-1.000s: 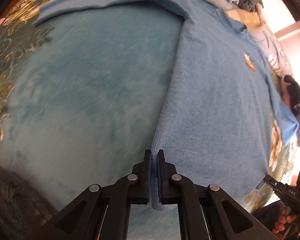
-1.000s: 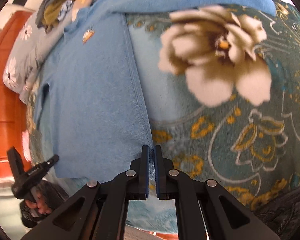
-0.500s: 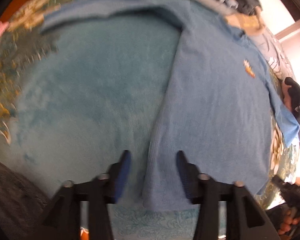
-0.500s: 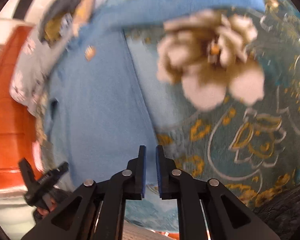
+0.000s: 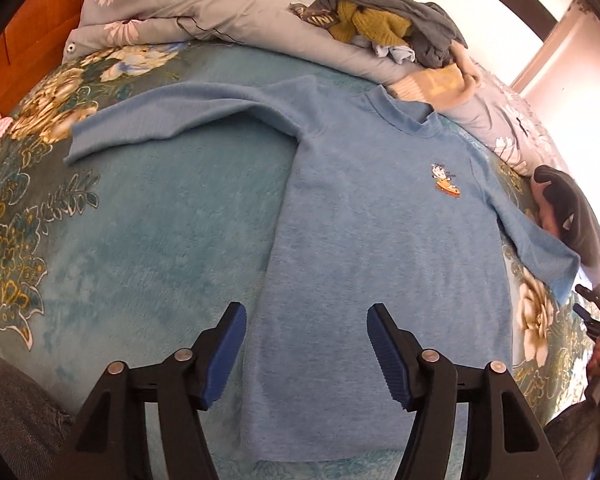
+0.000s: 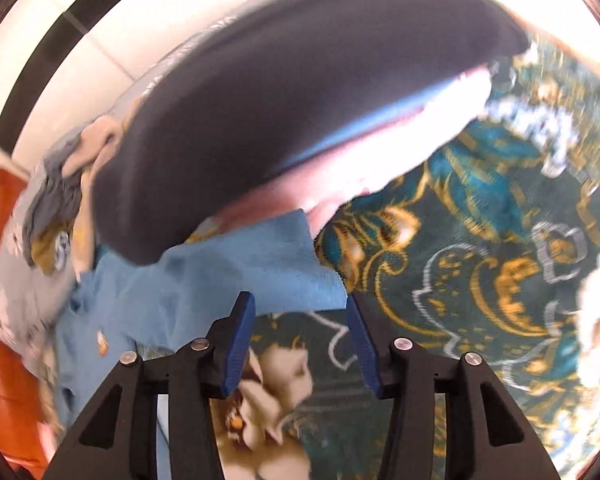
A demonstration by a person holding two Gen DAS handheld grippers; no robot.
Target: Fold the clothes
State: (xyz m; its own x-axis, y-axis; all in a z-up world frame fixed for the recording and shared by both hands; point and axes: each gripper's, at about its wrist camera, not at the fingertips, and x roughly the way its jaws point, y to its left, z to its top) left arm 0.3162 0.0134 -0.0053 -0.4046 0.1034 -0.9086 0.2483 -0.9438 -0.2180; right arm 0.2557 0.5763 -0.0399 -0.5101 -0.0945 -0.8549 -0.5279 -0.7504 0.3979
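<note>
1. The left gripper (image 5: 304,354) hung over the lower hem of the blue sweater (image 5: 380,260), its jaws opening with nothing pinched; the cloth lay flat beneath the blue pads, not between them. That fits a hem let go once the body was laid straight.
2. The right gripper (image 6: 300,338) pointed at the end of the sweater's right sleeve (image 6: 260,268), jaws opening and empty, the cuff edge just ahead of the pads. The view was blurred, so whether a pad brushed the cuff could not be told.
3. The sweater lay face up on the teal floral blanket (image 5: 148,216), collar toward the heap of clothes (image 5: 384,28) on the grey flowered duvet (image 5: 220,4), hem nearest the person. It looked spread flat so that the folds would land square.
4. Both sleeves were stretched outward, the left sleeve (image 5: 172,116) long across the blanket, the right one running to the bed's edge beside a dark garment (image 6: 300,92). Spread so, each cuff was easy to reach.
5. My judgement: flattening looked finished, and folding the right sleeve inward over the chest seemed the likely step in hand.
</note>
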